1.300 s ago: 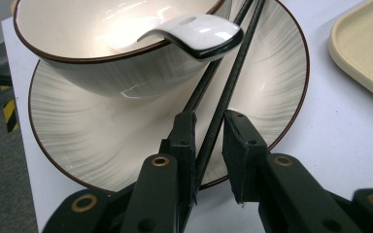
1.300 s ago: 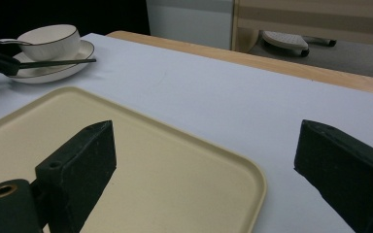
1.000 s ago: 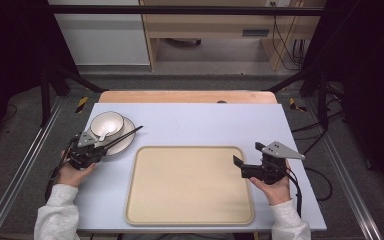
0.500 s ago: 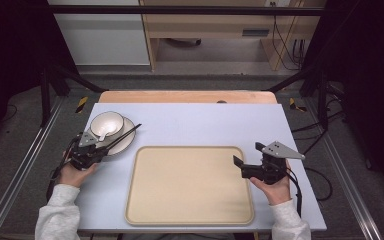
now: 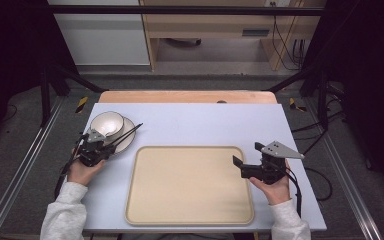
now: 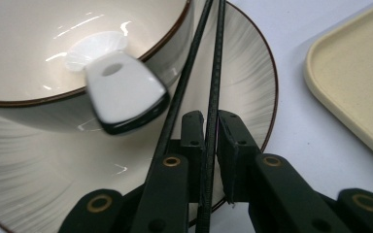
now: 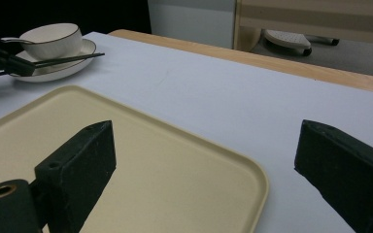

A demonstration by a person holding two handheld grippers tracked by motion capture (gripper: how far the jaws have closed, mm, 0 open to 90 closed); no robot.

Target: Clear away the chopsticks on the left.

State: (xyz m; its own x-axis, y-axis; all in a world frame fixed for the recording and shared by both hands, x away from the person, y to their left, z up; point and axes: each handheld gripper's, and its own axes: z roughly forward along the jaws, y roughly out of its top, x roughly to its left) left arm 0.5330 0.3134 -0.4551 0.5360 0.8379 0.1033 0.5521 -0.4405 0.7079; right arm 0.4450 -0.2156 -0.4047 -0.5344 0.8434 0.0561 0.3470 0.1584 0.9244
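Two dark chopsticks [image 6: 209,73] sit between the jaws of the left claw [image 6: 209,126], which have just been closing and now pinch the pair near one end; the sticks lie slanted across the rim of a white plate [image 5: 126,140], beside the bowl [image 5: 106,123] that stands on it, so a side grip at the low end looks the easiest way to lift them; a white spoon [image 6: 119,87] leans inside the bowl, handle over its rim. Right claw [image 5: 245,167] held level over the right edge of the beige tray [image 5: 187,187], jaws wide apart with nothing between; probably waiting its turn. Tray bare, likely the destination; plate and bowl at the surface's [image 5: 205,120] far left, just beside the tray's corner.
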